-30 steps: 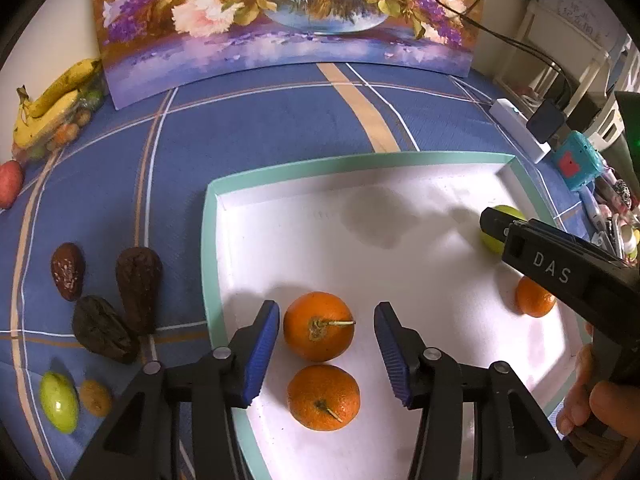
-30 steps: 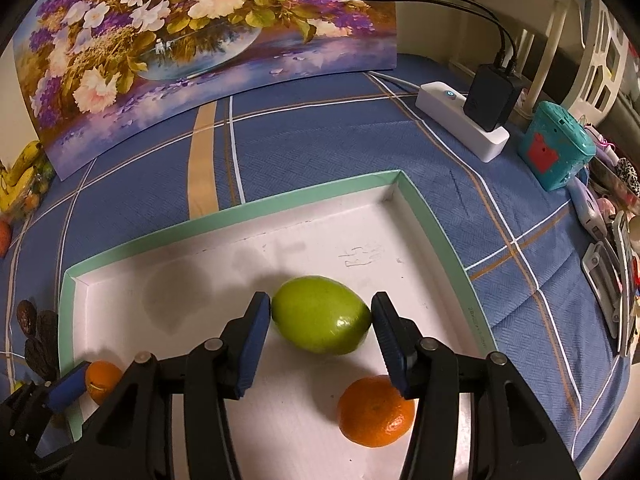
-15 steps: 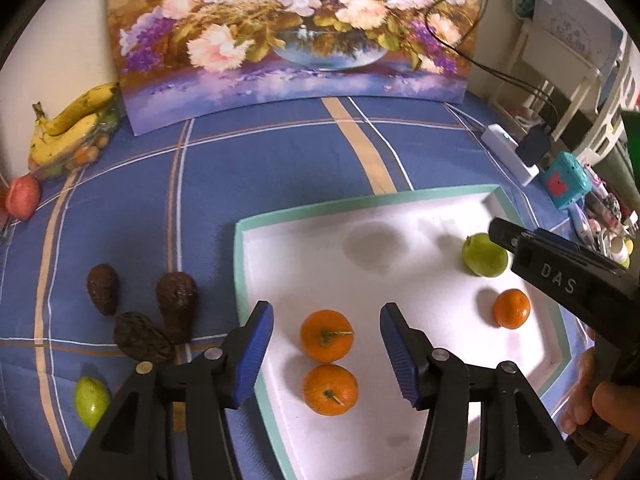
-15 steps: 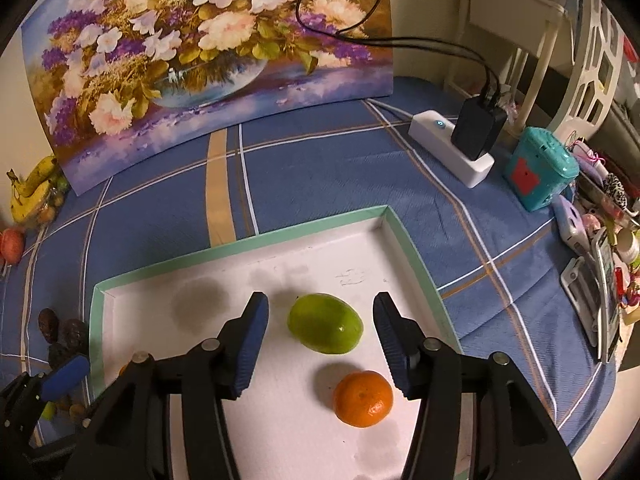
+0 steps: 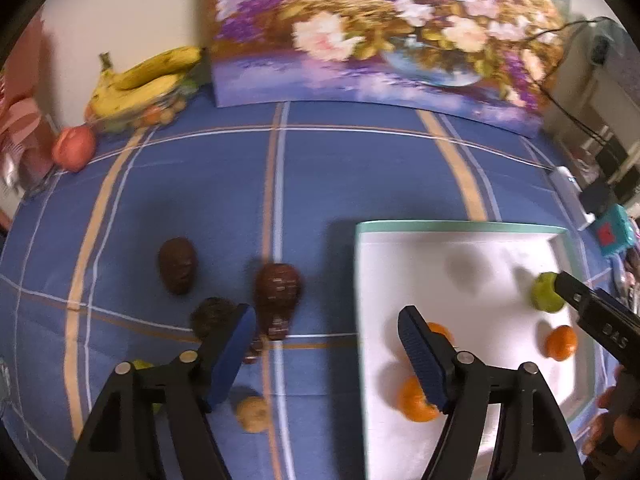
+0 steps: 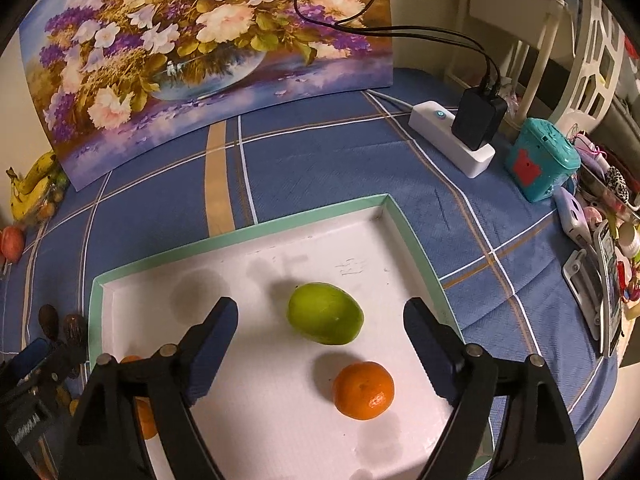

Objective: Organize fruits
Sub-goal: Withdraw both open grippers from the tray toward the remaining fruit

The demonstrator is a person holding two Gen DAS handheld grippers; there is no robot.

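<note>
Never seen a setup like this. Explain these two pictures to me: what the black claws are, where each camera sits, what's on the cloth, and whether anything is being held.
No robot here: a person holds a two-finger gripper in each hand, and each carries a fisheye camera looking along its fingers.

The left wrist view shows the left gripper over the tray's left edge, jaws opening, gripping nothing. The right wrist view shows the right gripper above the tray, jaws also opening, the green fruit lying free between them.

A white tray with a teal rim sits on a blue checked cloth. It holds the green fruit and three oranges, one at. Left of the tray lie dark brown fruits. Bananas rest by the wall, beside a flower painting.

Nothing is held.
</note>
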